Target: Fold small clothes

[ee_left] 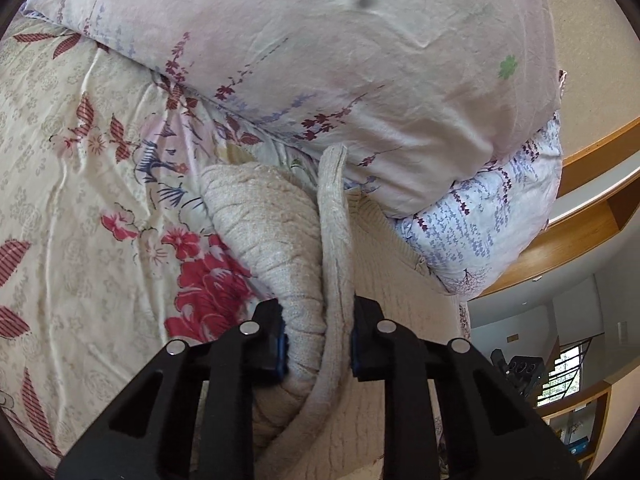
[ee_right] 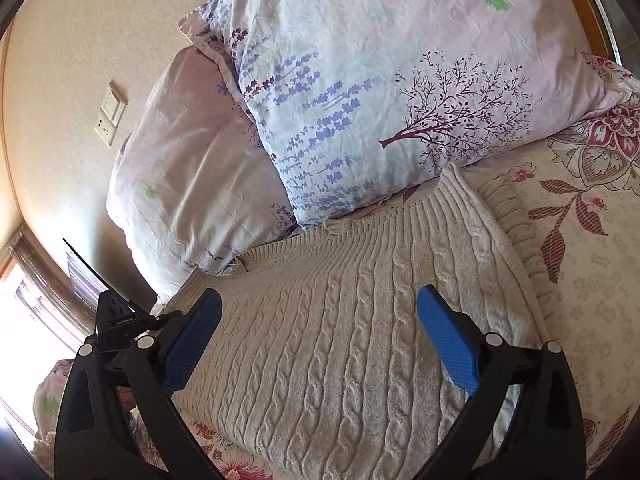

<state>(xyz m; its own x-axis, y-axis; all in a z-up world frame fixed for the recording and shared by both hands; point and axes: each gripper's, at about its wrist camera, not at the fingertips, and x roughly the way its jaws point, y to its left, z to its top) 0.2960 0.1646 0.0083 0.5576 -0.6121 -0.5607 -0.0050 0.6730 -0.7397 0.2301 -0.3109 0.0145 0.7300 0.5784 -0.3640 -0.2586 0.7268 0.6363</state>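
The left gripper point(ee_left: 318, 344) pinches the sweater point(ee_left: 264, 232) (thick bunched knit, lower centre), which could slip free while the right gripper point(ee_right: 320, 340) hangs spread open.

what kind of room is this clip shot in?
Most likely a home bedroom. The cream cable-knit sweater lies on a floral bedsheet, lavender-print pillows are stacked by a wooden headboard, and a wall switch plate shows beside them.

This was a home bedroom: a floral bedsheet point(ee_left: 80, 200) lay under the claw, lavender-print pillows point(ee_right: 360, 100) were stacked just ahead, with a wall switch point(ee_right: 110, 114) and wooden shelving point(ee_left: 580, 216) beyond them.
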